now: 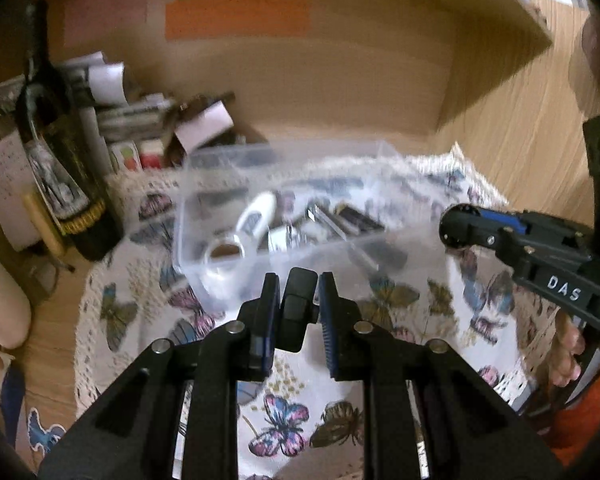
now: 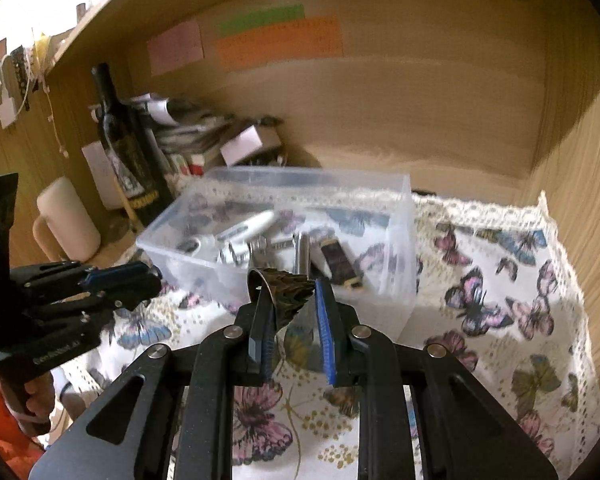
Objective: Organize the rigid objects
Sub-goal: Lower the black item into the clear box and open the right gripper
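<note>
A clear plastic box stands on the butterfly cloth and holds several small items: a white tube, a tape roll, metal pieces and a dark bar. My left gripper is shut on a black block, just in front of the box. My right gripper is shut on a dark jagged clip with a metal loop, near the box's front wall. Each gripper also shows in the other view: the right, the left.
A dark wine bottle, stacked papers and small boxes crowd the back left. A cream mug stands left. Wooden walls close in the back and right. A shelf overhangs.
</note>
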`<state>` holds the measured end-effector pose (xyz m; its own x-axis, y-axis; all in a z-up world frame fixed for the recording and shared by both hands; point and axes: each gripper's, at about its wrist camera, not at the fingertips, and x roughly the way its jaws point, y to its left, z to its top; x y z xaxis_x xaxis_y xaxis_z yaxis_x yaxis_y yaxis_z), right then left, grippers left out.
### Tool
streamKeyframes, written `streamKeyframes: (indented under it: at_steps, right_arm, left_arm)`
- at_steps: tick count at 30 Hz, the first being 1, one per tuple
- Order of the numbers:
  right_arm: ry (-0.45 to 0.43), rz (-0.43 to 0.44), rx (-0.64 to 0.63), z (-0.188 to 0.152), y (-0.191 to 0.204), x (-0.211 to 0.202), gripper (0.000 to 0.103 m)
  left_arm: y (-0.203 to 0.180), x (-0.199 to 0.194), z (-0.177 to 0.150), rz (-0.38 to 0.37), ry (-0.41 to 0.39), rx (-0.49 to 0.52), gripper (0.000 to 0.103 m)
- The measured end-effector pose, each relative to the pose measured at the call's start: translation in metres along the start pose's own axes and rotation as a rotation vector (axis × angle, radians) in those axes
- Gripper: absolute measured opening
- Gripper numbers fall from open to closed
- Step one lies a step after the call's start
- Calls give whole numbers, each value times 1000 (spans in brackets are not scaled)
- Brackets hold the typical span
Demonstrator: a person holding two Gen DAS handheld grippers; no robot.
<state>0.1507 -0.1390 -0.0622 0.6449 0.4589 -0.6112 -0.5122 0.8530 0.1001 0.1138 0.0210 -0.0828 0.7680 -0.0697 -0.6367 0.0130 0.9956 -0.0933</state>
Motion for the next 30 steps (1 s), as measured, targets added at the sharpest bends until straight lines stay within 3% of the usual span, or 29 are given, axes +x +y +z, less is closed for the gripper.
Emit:
streamKeyframes:
  at_steps: [9,17,24,30]
  right_arm:
    - [-44,-17,-19,21,-1,4,17]
    - [39,-12,-25,26,-2,47,17]
    - [109,-4,-17,20,-2,78,18]
    - [94,13,-17,21,-3,74,32]
  left_arm:
    - [12,-9,29,33,-96,-17,19]
    - [29,33,36,34,-22,-75,19]
    - [31,53,36,44,11,-63,19]
    - [33,57,34,18,37,-82,27]
